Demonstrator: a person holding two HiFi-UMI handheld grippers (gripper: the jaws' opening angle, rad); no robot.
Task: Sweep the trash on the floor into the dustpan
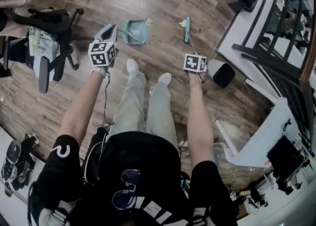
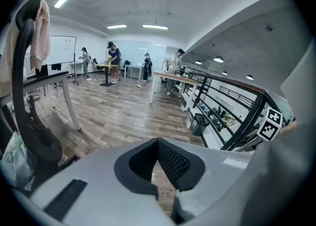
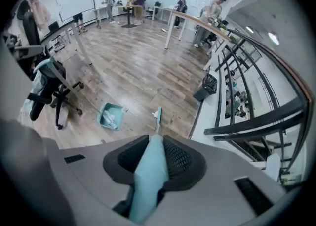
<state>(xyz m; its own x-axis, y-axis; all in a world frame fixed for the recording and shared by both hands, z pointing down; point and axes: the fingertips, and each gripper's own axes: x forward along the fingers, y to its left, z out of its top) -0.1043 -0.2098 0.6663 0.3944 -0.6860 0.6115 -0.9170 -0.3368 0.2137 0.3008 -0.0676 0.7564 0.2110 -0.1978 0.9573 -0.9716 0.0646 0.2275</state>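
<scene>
Dustpan [image 1: 141,26] — teal, trash [image 1: 131,34] inside; right gripper [image 3: 157,157] clamps teal broom handle [image 3: 148,180].

A: Operator kit?

B: Black short-sleeve top [image 1: 143,165], white print on the left sleeve [image 1: 60,152] and low on the front. Pale grey trousers [image 1: 148,106], white shoes [image 1: 132,66]. Dark-lensed glasses [image 1: 126,190] at the collar.

A: Gripper hardware?

B: Left gripper [image 2: 158,143] and right gripper [image 3: 157,143] have grey shells and black cross-hatched pads [image 2: 173,163]. Each carries a white marker cube [image 1: 102,53] with black squares. A thin dark cable [image 1: 105,101] runs from the left unit to the waist.
</scene>
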